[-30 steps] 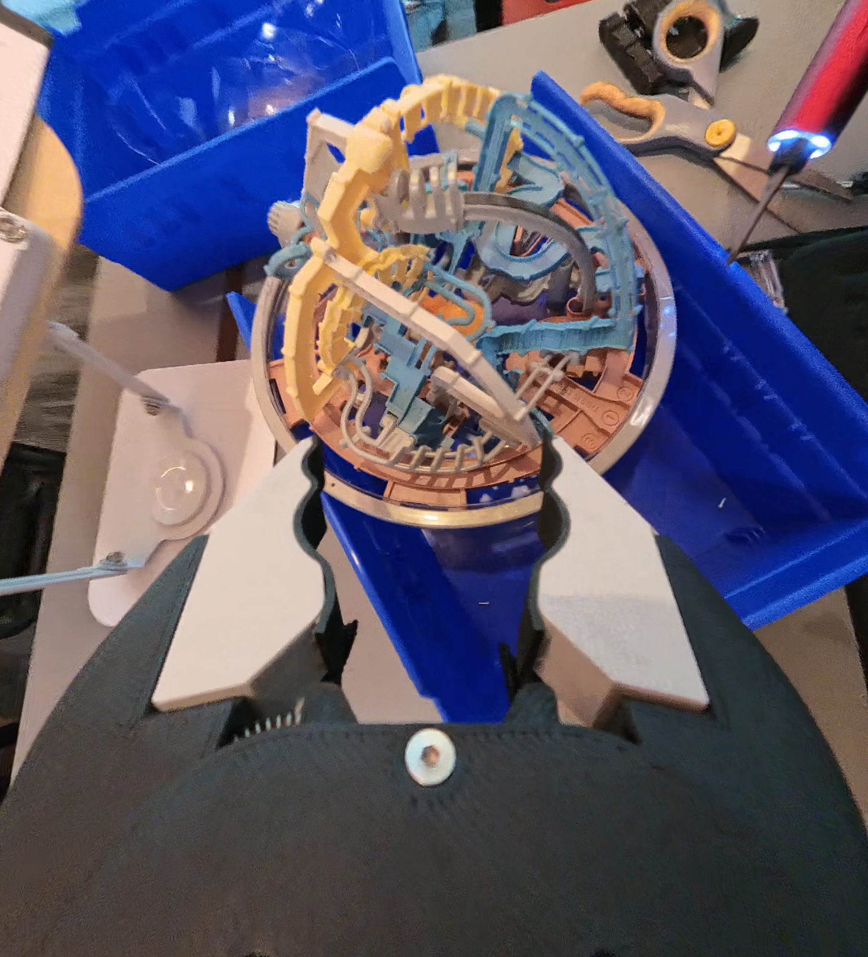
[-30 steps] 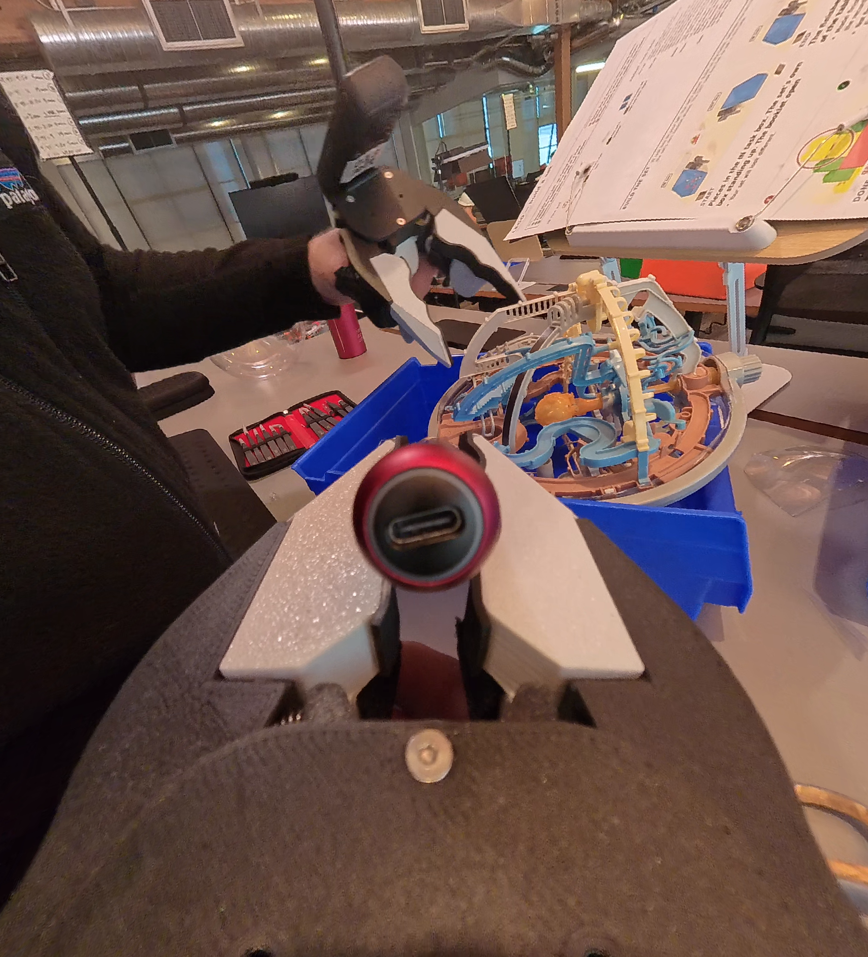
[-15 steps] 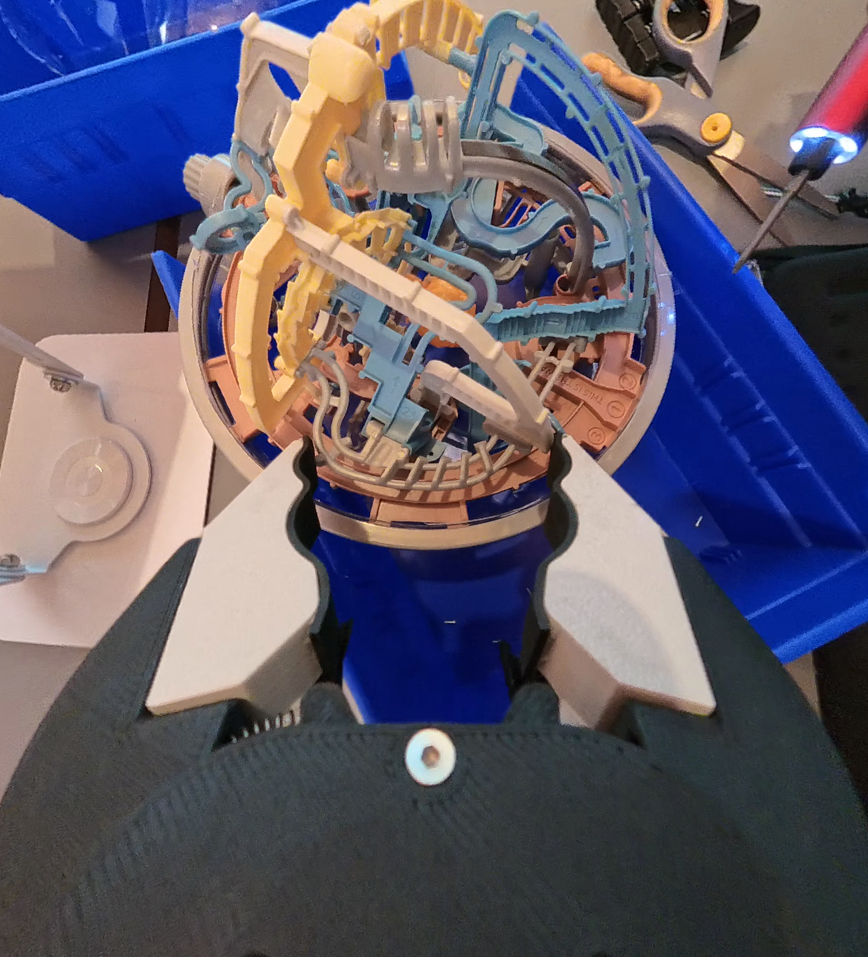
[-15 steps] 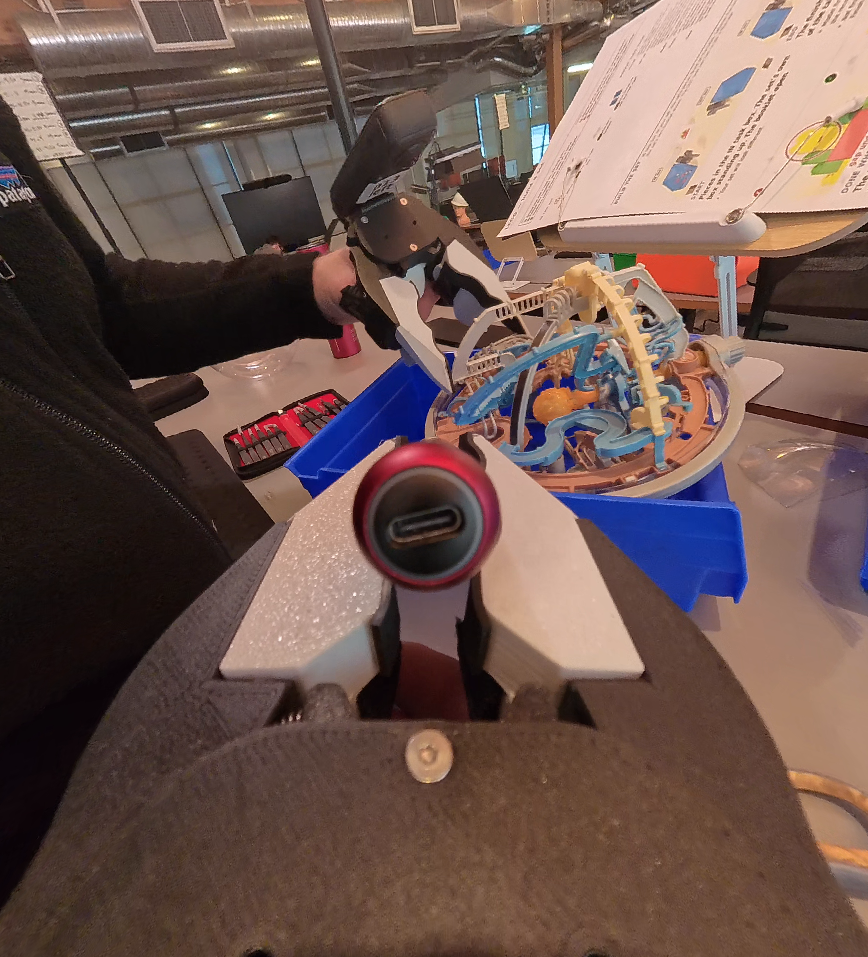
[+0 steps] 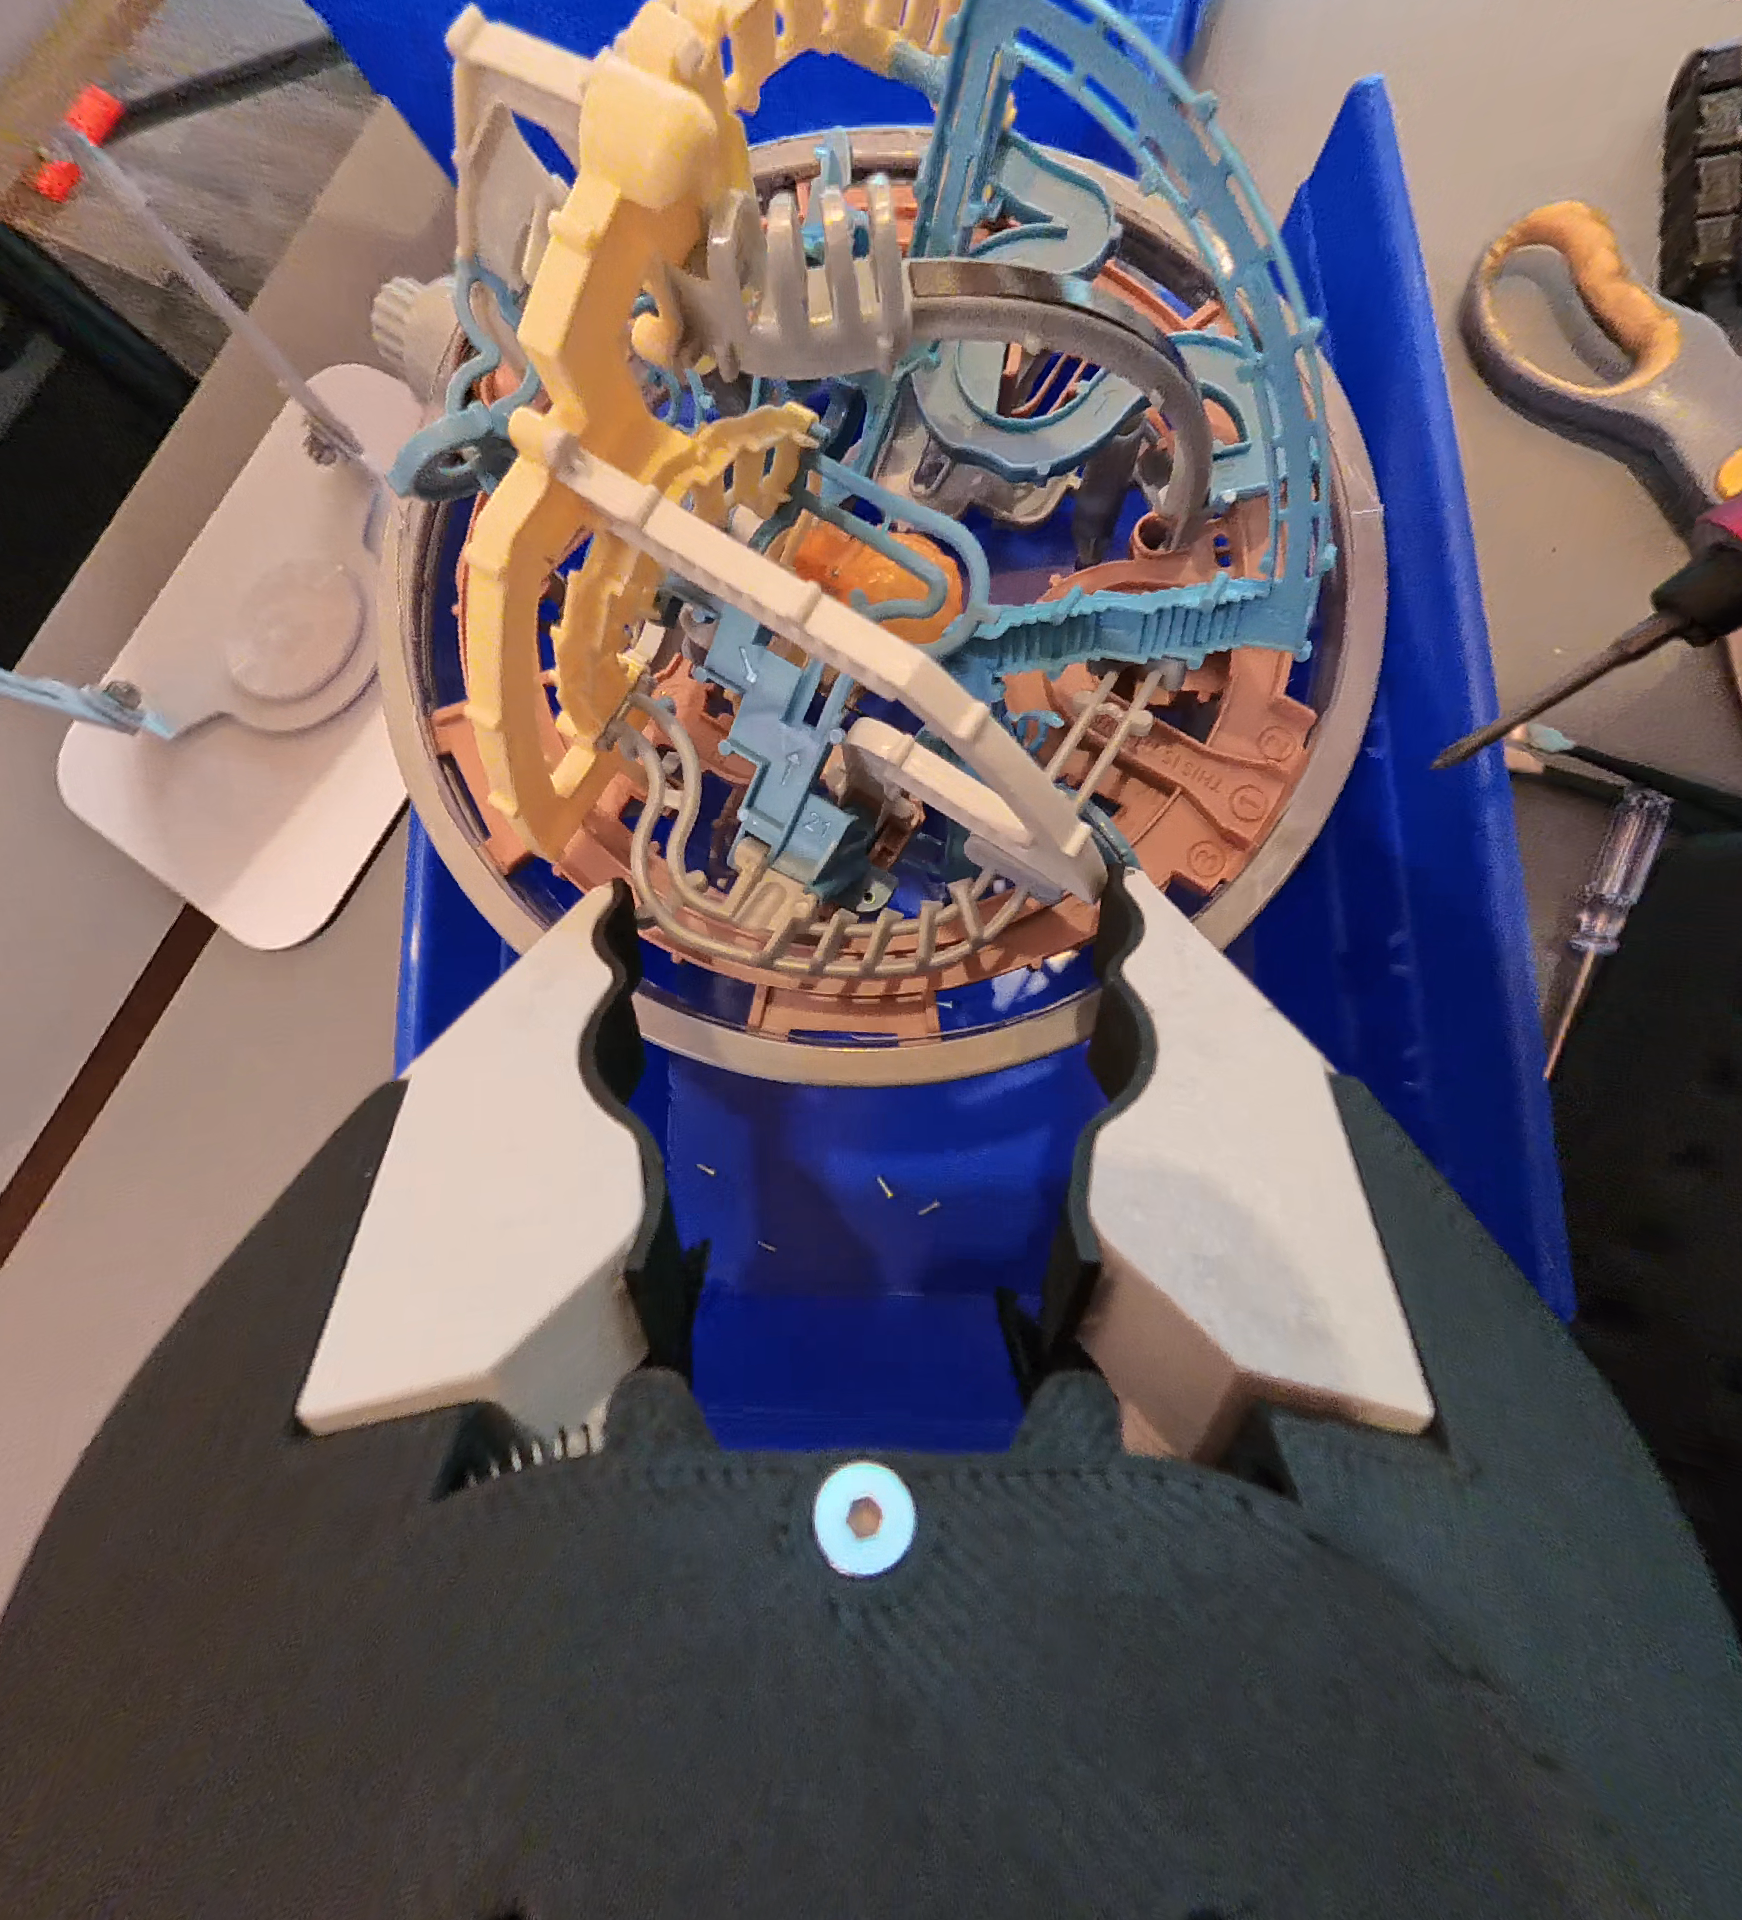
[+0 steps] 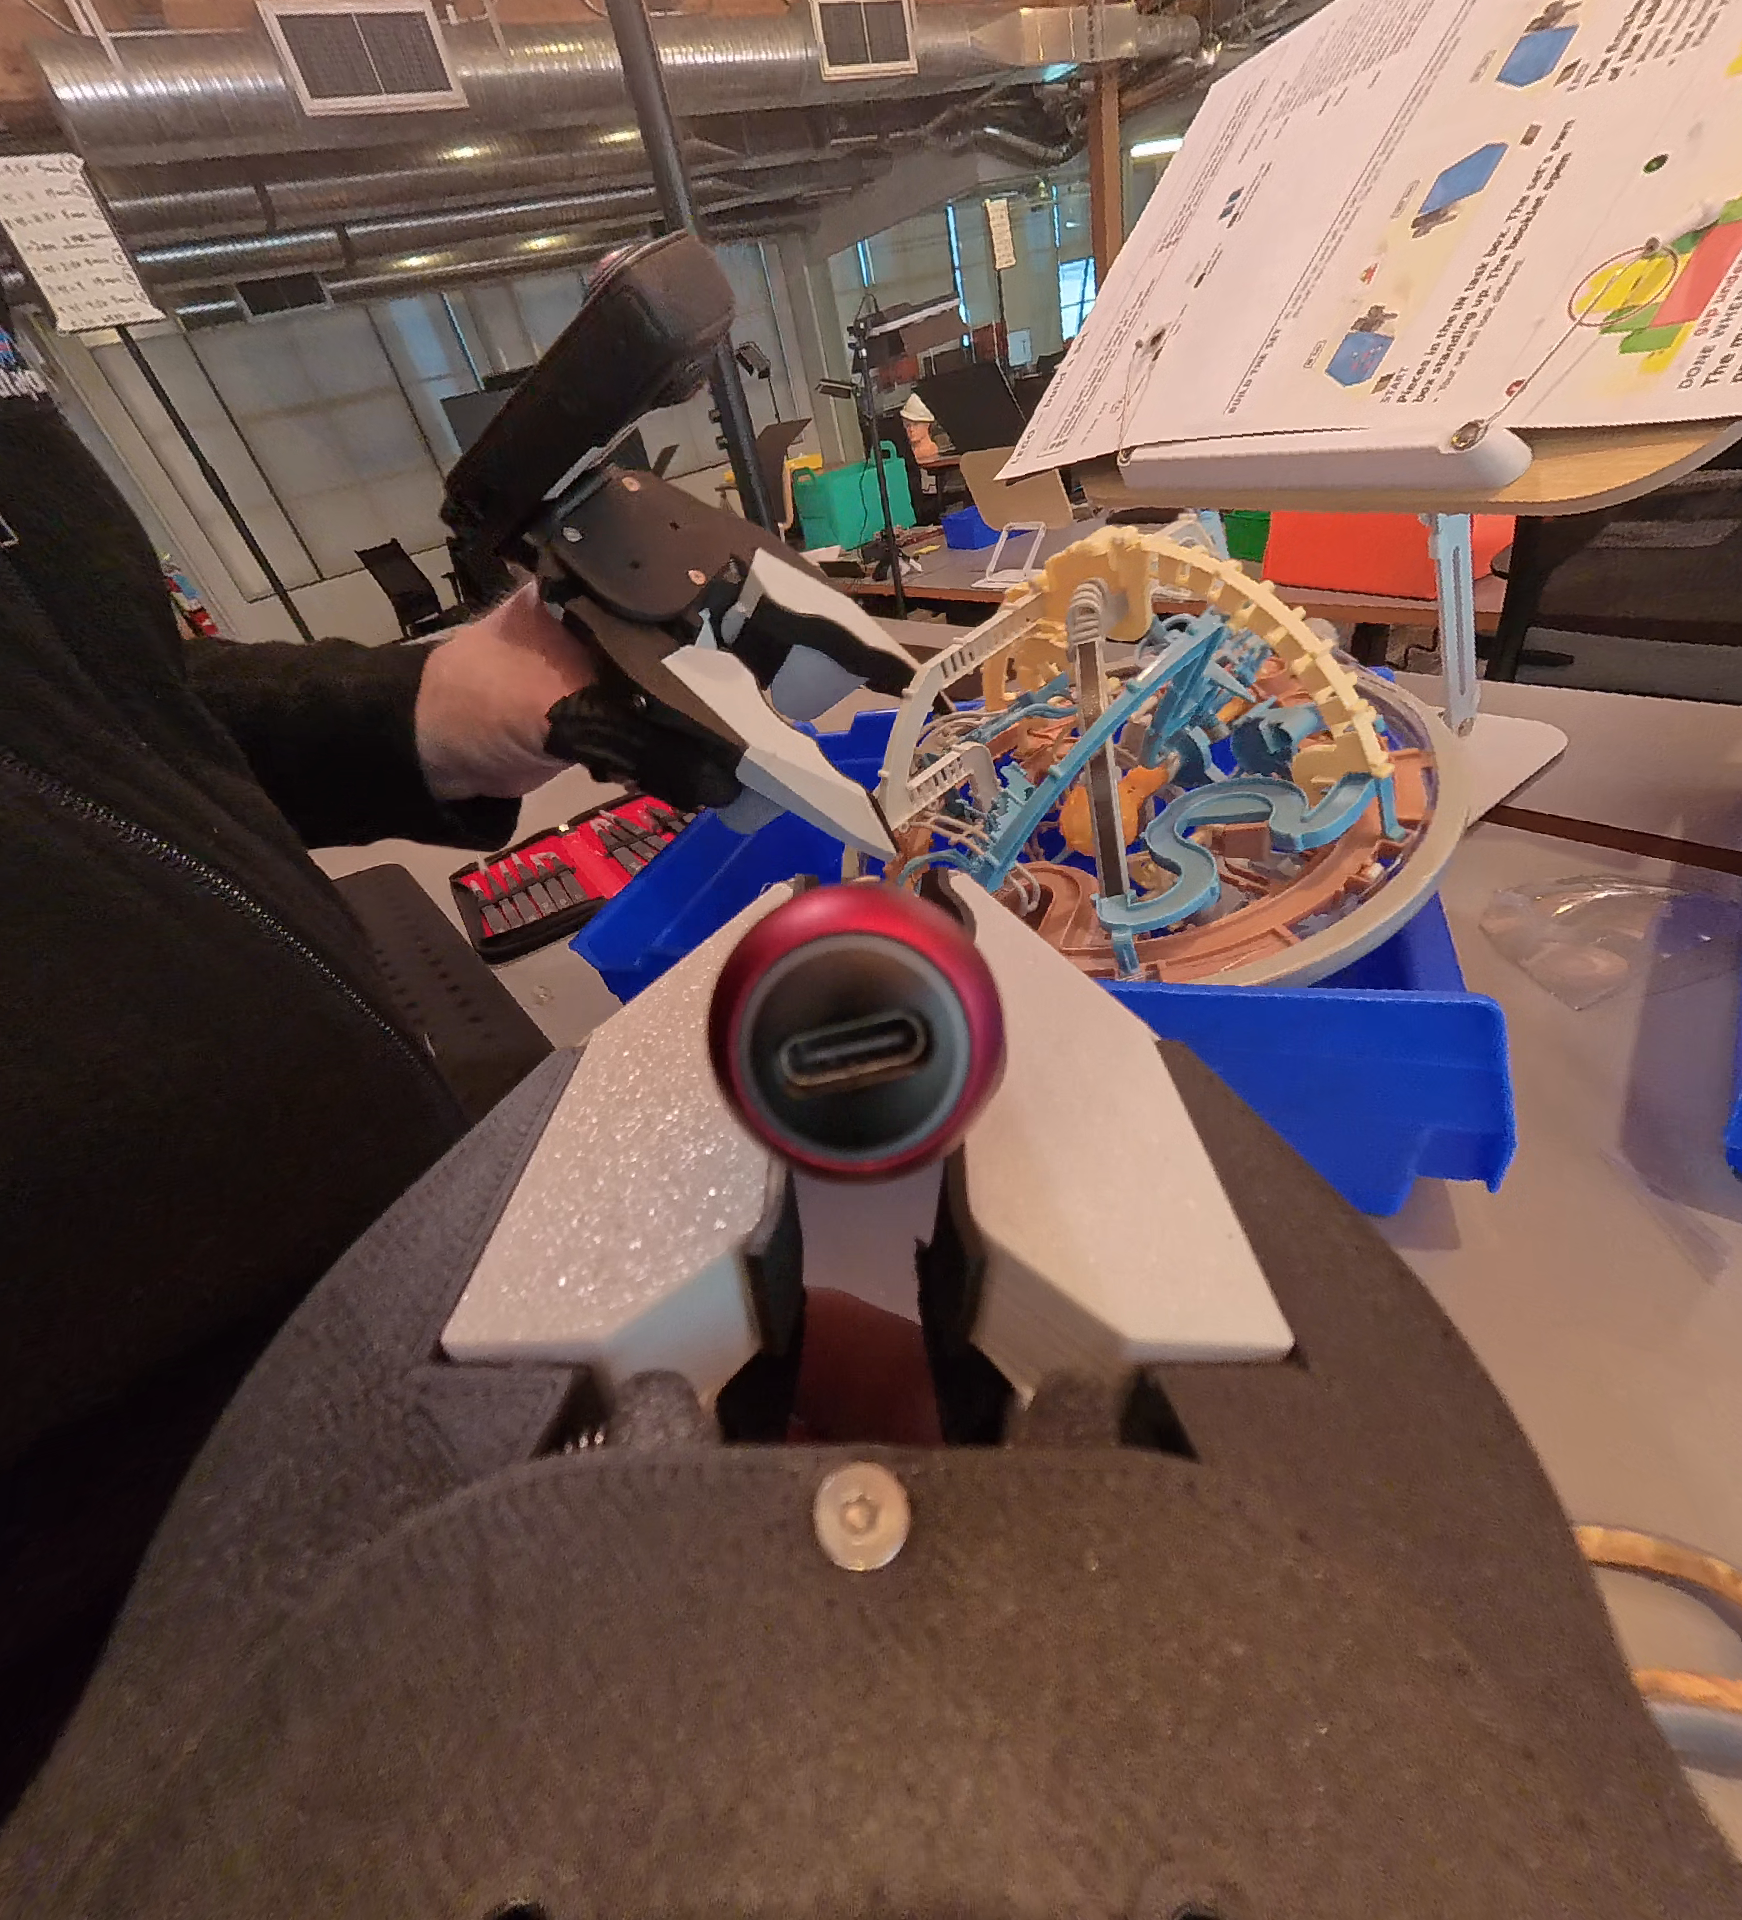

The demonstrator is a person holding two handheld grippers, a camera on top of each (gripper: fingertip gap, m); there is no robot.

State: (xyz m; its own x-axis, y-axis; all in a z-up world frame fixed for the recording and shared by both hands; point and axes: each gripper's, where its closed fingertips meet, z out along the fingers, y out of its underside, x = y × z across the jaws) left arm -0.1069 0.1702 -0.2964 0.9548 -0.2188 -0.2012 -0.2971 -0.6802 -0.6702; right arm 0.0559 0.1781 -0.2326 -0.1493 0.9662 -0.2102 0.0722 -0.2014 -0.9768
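Now maze ball (image 5: pixel 877 582) just beyond spread fingers (image 5: pixel 534 1049) (right clamps screwdriver (image 6: pixel 856 1029))

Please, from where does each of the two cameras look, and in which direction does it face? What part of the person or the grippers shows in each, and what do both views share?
Left wrist view: sits on the left gripper, looking steeply down at the maze ball in the blue bin; its own open fingers show.
Right wrist view: sits on the right gripper, facing level across the table; its fingers clamp the red screwdriver; a dark sleeve and hand show.
Shared: maze ball, bin, screwdriver, scissors.
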